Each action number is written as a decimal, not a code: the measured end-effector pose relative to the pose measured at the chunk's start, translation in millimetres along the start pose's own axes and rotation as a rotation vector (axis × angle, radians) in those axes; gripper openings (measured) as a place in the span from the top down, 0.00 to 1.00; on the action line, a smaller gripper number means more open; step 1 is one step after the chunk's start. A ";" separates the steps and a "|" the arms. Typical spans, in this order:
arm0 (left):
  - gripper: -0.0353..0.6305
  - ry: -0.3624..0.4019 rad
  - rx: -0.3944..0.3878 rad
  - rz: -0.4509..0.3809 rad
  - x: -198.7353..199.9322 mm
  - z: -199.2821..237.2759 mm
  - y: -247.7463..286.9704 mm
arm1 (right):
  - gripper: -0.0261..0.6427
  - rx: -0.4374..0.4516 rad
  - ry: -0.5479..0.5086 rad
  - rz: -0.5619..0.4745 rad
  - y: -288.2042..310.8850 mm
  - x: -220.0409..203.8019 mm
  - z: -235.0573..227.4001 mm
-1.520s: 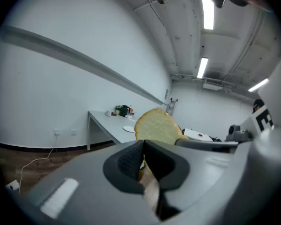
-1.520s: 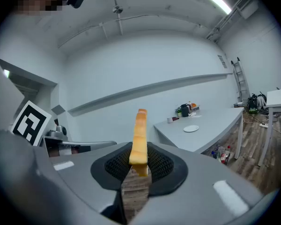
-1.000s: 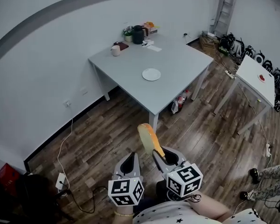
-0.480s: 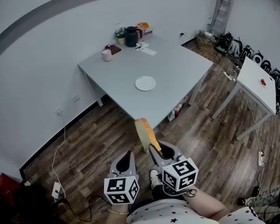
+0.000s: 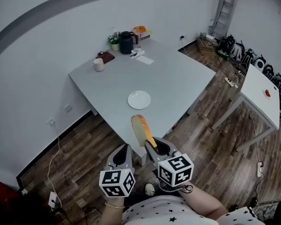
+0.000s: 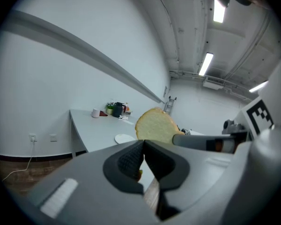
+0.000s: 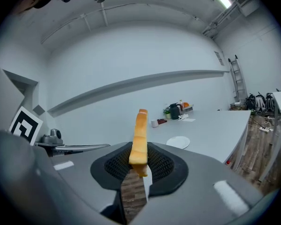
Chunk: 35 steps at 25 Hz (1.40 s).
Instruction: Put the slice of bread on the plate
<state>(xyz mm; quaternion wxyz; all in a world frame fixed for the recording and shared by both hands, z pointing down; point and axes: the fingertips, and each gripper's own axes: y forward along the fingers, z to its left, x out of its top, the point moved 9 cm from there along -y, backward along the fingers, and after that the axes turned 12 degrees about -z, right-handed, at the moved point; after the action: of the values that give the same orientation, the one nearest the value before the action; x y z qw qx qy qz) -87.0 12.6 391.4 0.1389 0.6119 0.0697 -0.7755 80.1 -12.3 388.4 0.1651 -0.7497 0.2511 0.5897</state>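
Right tongs (image 7: 139, 165) pinch the bread (image 7: 140, 132) by its lower edge, a light, soft slice likely to crush or flop; left tongs (image 6: 143, 148) are closed, empty.

Dark jug (image 5: 126, 42), mug (image 5: 99, 64) on grey table (image 5: 178, 78); ladder (image 5: 223, 6) by far wall.

Slice of bread (image 7: 140, 135) — lower end hidden between the right gripper's (image 7: 139, 165) pads. Clutter (image 5: 126, 37) at the grey table's (image 5: 178, 78) far corner too small to name. Person's shirt (image 5: 168, 214) — cut off by the head view's bottom edge.
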 end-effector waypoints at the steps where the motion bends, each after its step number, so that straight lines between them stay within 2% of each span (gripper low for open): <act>1: 0.93 -0.002 -0.003 0.001 -0.3 -0.2 9.6 | 0.83 -0.006 0.004 0.004 5.8 1.6 -8.0; 7: 0.93 -0.005 -0.005 0.025 -7.3 15.3 64.1 | 0.83 -0.041 0.030 0.032 51.1 0.0 -47.1; 12: 0.93 0.017 -0.029 0.050 -12.8 47.6 123.8 | 0.83 -0.079 0.046 0.076 108.5 -10.6 -77.1; 18: 0.93 -0.016 -0.059 0.072 -8.8 81.3 198.5 | 0.83 -0.139 0.096 0.152 179.7 -20.7 -117.0; 24: 0.93 -0.030 -0.080 0.142 -22.2 113.8 265.4 | 0.83 -0.201 0.127 0.216 252.8 -33.5 -150.9; 31: 0.93 -0.068 -0.062 0.202 -35.6 140.1 307.8 | 0.82 -0.225 0.233 0.248 299.2 -46.4 -165.2; 35: 0.93 -0.077 -0.065 0.221 -39.7 148.6 317.1 | 0.82 -0.232 0.248 0.264 311.4 -51.4 -168.6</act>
<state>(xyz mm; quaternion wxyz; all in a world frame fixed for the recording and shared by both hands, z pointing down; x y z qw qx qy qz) -121.4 -325.3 485.3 0.2459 0.5807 0.0212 -0.7758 28.2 -349.8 495.5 -0.0331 -0.7911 0.2958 0.5343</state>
